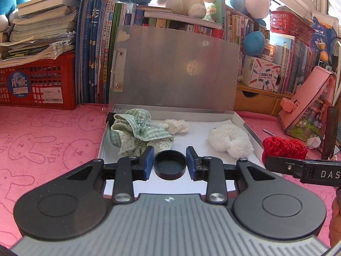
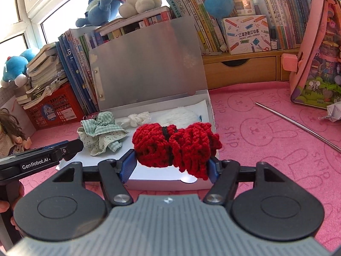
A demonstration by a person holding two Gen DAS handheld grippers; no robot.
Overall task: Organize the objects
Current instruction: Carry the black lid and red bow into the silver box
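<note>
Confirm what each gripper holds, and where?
Left gripper: black cap, clamped across its rim. Right gripper: red knitted bundle, gripped at its two ends.

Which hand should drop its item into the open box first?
Probably left: its tongs hold the black cap already over the box's white floor. The right tongs hold the red knitted bundle nearer the front right corner.

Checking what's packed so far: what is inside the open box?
Inside the box: a green checked cloth, a white knotted rag, a fluffy white toy. Anything beneath them is hidden.
</note>
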